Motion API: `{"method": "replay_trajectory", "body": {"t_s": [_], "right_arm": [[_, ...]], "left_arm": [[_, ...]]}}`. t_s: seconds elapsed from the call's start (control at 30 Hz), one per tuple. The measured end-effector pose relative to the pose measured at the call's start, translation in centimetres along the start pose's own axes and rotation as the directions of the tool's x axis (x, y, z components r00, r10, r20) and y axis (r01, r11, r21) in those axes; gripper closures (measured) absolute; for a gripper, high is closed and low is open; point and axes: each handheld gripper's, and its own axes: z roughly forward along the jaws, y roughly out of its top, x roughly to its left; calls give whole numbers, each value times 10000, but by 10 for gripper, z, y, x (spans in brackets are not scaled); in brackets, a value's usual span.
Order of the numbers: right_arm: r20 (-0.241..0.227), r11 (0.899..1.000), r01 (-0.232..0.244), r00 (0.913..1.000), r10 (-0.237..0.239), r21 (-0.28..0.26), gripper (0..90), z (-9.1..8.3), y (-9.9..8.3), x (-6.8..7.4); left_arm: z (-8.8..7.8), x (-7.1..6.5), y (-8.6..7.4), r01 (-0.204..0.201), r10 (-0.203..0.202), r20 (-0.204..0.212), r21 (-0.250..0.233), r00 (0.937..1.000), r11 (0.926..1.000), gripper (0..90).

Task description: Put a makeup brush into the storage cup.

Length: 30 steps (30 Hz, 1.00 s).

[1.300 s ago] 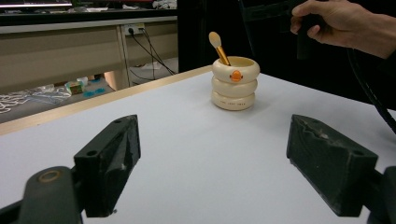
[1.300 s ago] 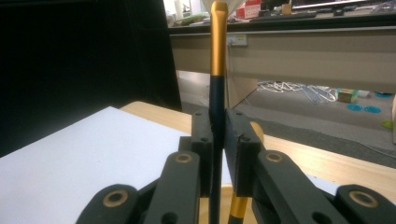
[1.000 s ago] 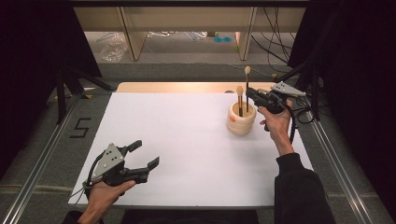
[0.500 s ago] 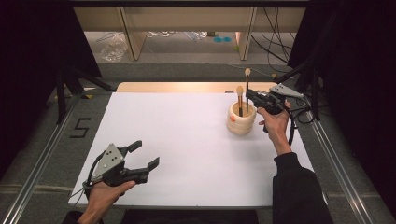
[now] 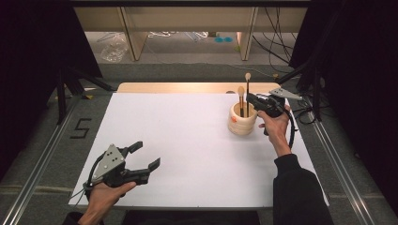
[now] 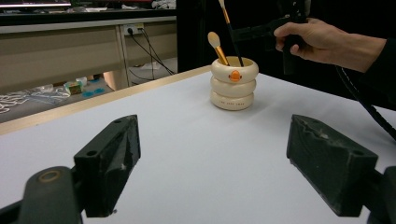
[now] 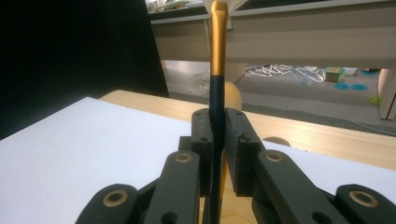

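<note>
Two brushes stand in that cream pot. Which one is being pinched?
The taller brush, the black-handled one nearer the right gripper; its fingers clamp its handle. The shorter brush stands free in the pot.

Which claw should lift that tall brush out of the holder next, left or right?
Right. The right claw is already shut on the tall brush above the holder. The left claw hangs open at the near left of the table, far from the holder.
</note>
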Motion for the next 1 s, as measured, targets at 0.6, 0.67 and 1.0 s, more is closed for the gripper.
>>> {"method": "replay_trajectory", "body": {"t_s": [0.6,0.67,1.0], "right_arm": [[19,9990,68,10000,-69,440,834,4,-8,0],[37,9989,122,9999,-124,442,833,4,-9,0],[-10,9980,166,9999,-166,617,832,3,-11,-1]], "left_arm": [[0,0,0,54,-54,13,-33,10000,10000,175],[0,-1,0,74,-74,11,-34,10000,10000,175],[0,-1,0,78,-78,-5,-39,10000,10000,175]]}}
